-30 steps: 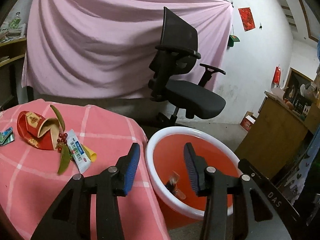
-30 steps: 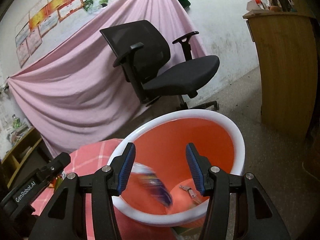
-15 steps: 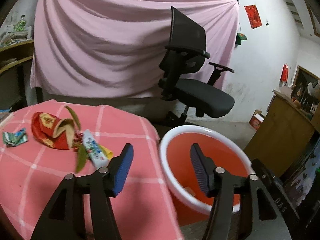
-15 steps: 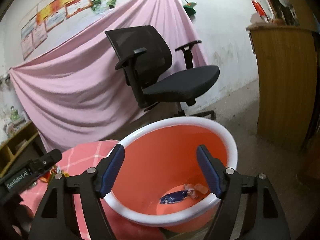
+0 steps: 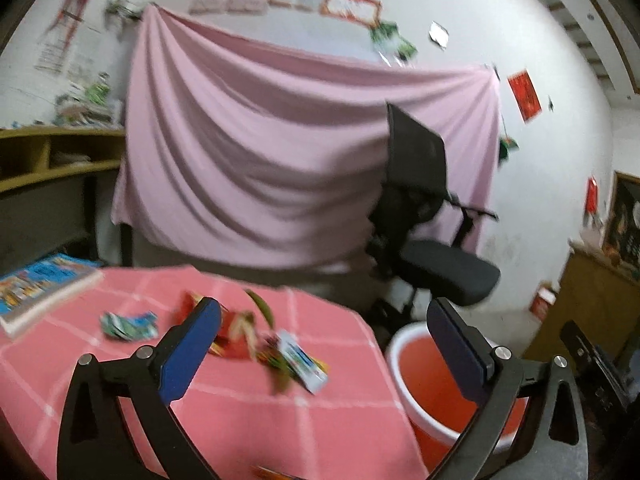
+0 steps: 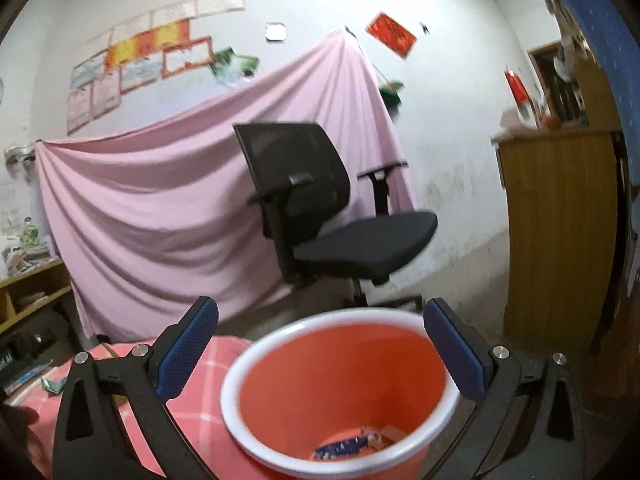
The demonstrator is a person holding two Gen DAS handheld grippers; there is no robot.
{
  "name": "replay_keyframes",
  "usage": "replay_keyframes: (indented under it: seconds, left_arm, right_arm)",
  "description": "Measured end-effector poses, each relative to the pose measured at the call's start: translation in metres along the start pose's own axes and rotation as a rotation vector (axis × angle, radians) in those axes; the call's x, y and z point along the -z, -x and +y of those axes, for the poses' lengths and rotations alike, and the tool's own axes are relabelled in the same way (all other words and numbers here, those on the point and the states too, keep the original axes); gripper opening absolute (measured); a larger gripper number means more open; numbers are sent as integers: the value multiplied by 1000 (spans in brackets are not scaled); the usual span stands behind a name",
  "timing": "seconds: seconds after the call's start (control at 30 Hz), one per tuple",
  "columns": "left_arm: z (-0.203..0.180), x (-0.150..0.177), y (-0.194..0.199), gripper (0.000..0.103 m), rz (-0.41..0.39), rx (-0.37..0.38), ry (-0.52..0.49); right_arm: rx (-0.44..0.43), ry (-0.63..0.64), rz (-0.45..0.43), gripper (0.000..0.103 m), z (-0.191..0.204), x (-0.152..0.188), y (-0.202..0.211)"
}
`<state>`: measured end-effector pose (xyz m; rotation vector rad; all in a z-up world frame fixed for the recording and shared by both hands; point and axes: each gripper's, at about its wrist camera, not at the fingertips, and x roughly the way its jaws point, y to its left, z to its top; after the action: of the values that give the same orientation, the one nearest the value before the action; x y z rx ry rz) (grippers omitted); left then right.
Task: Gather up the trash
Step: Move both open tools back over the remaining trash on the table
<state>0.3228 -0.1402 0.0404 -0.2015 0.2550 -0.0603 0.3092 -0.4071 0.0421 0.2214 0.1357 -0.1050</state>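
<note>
Right wrist view: wrappers (image 6: 352,442) are now lying in the bucket (image 6: 340,396); right gripper (image 6: 320,344) is gaping wide, empty. Left gripper (image 5: 324,344), likewise wide and empty, is swinging back over remaining trash (image 5: 280,354) on the surface (image 5: 240,420).

Both hand-held grippers (image 5: 324,344) (image 6: 320,344) wider, higher; wrapper (image 6: 344,446) now in bin (image 6: 256,364).

- Tablecloth (image 5: 240,420): pink-red with a white grid of lines.
- Bin (image 6: 340,364): orange wall, white rim.
- Wrapper in the bin (image 6: 344,446): dark blue.
- Gripper pads (image 5: 188,354): blue, on black fingers.
- Backdrop sheet (image 5: 280,160): plain pale pink.
- Office chair (image 6: 320,216): black.
- Cabinet (image 6: 560,232): yellow-brown wood.
</note>
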Motion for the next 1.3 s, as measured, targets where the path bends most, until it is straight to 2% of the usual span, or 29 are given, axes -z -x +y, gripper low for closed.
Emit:
replay_keyframes:
  seconds: [0.23, 0.37, 0.47, 0.7, 0.93, 1.1, 1.2, 1.3]
  left_arm:
    - [47, -10, 26, 101, -131, -66, -10]
    - [74, -7, 32, 101, -156, -126, -37]
    - [95, -5, 36, 101, -144, -169, -39]
    - [129, 0, 44, 101, -148, -209, -60]
    - [159, 7, 45, 101, -121, -213, -81]
    - [180, 9, 47, 101, -110, -200, -37]
    - [190, 6, 41, 101, -64, -179, -9]
    - [199, 4, 25, 101, 19, -178, 18]
  right_arm:
    - [-64, 33, 3, 103, 32, -6, -7]
    - [-108, 32, -19, 103, 49, -10, -3]
    - [-161, 28, -18, 103, 65, -12, -2]
    - [-269, 96, 15, 103, 115, -3, -7]
    - [-346, 122, 79, 103, 149, 10, -17]
    - [-373, 152, 103, 103, 162, 19, -21]
    - [-375, 166, 140, 103, 168, 24, -30]
    - [-398, 153, 219, 103, 173, 29, -46]
